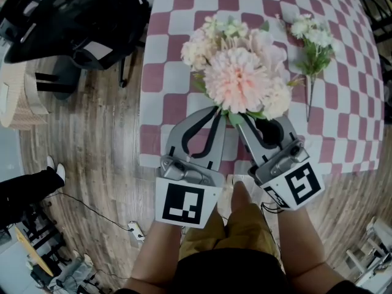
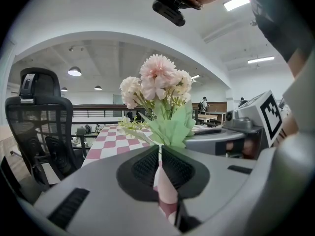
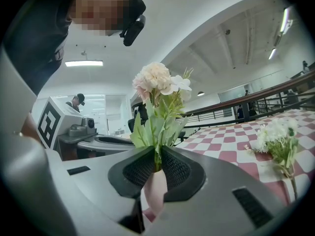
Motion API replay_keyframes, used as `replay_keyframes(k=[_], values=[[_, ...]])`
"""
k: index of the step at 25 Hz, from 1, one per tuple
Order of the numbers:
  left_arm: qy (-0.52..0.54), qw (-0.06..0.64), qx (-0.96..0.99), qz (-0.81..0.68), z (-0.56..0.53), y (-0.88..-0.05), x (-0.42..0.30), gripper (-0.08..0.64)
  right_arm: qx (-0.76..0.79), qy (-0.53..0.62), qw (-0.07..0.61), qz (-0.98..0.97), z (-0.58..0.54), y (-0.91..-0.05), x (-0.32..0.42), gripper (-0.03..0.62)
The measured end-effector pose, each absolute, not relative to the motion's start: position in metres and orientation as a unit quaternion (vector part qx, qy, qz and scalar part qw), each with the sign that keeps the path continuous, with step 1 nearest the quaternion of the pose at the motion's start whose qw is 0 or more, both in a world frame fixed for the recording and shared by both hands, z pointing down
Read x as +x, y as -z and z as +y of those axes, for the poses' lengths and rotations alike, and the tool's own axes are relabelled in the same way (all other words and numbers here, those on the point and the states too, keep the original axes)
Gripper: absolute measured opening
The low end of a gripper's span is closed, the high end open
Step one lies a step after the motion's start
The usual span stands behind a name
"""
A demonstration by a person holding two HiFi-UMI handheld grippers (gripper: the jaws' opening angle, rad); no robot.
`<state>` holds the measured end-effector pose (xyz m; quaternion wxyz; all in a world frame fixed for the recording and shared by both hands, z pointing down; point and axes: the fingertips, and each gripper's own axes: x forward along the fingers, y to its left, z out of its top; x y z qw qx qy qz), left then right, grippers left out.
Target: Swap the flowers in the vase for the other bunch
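You clamp the pink bouquet (image 1: 239, 78) by its stems, above the pink vase (image 3: 155, 193), with left hand-held gripper (image 2: 160, 154) and right hand-held gripper (image 3: 157, 159); white bunch (image 1: 313, 38) at 2 o'clock.

flower bunch (image 1: 239, 78) in vase (image 3: 155, 188) near table (image 1: 177, 41) front edge; other bunch (image 1: 313, 41) lying right; chair (image 1: 67, 17) left.

Grey left claw (image 1: 215, 113) and right claw (image 1: 247, 120), black ribbed pads (image 2: 145, 166), black-and-white marker cubes (image 1: 185, 204), mustard shorts (image 1: 245, 226)
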<state>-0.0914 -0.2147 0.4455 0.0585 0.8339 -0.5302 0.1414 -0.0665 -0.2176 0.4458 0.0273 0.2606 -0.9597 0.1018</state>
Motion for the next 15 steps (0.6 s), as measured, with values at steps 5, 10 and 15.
replay_keyframes(k=[5, 10, 15], values=[[-0.147, 0.053, 0.831, -0.533, -0.2142, -0.4462, -0.0913, 0.009, 0.259, -0.100, 0.028, -0.960, -0.2172, -0.4461, -0.0650, 0.058], [-0.149, 0.052, 0.830, -0.534, -0.2112, -0.4459, -0.0913, 0.009, 0.260, -0.099, 0.030, -0.960, -0.2155, -0.4464, -0.0627, 0.058], [-0.147, 0.049, 0.830, -0.535, -0.2094, -0.4412, -0.0915, 0.009, 0.258, -0.097, 0.034, -0.961, -0.2136, -0.4436, -0.0626, 0.058]])
